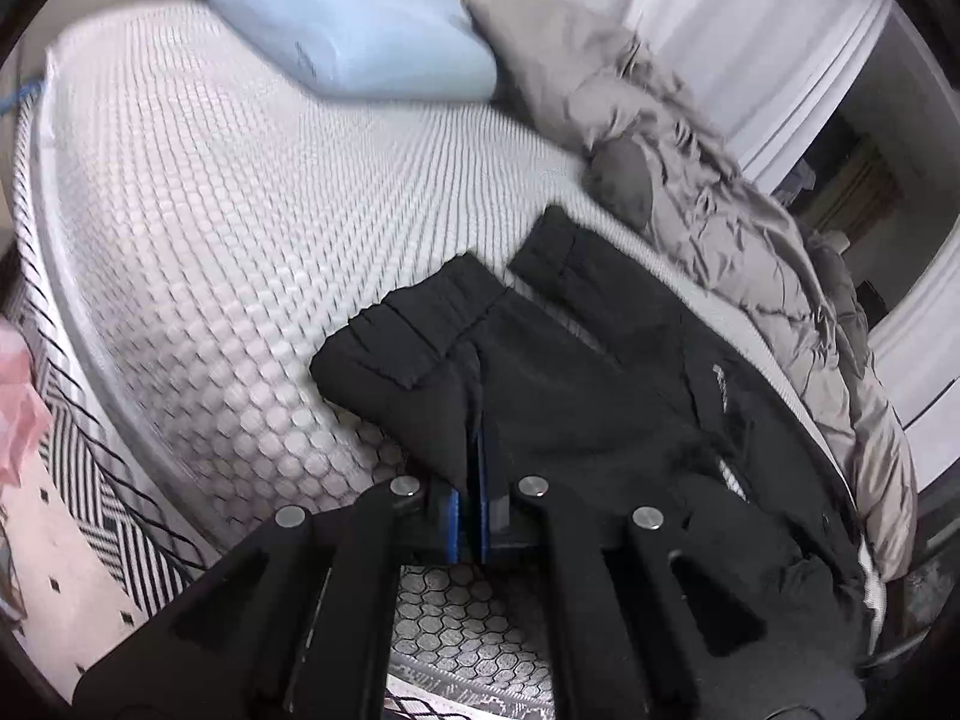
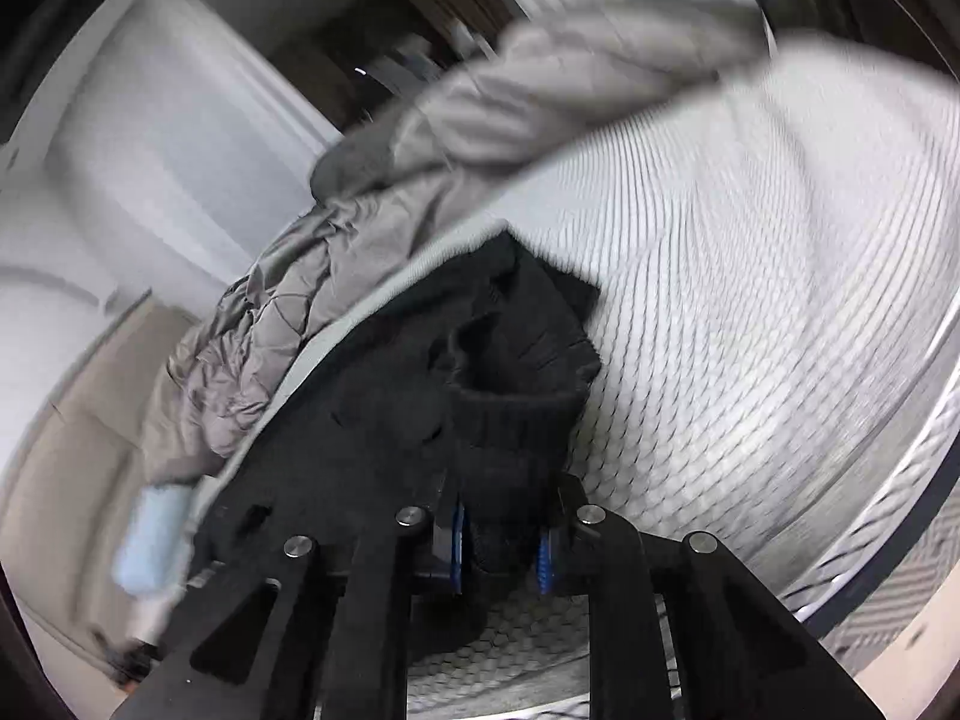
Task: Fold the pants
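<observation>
our left wrist view sits low and close over the mattress [image 1: 240, 228], facing the pillow [image 1: 348, 30] at 11 o'clock. our right wrist view sits equally close, tilted, mattress [image 2: 750, 276] toward 2 o'clock. both share the pants [image 1: 570, 372] [image 2: 516, 360] and grey quilt [image 1: 720, 192] [image 2: 288, 300].

No legible text or labels

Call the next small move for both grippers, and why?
Probably carry both grips forward across the mattress to lay the held edge over the rest of the pants. The left gripper is shut on a thin fold, the right gripper clamps a thicker ribbed bunch, and the pants look only half folded, with bare mattress ahead and the grey quilt off to the side.
</observation>
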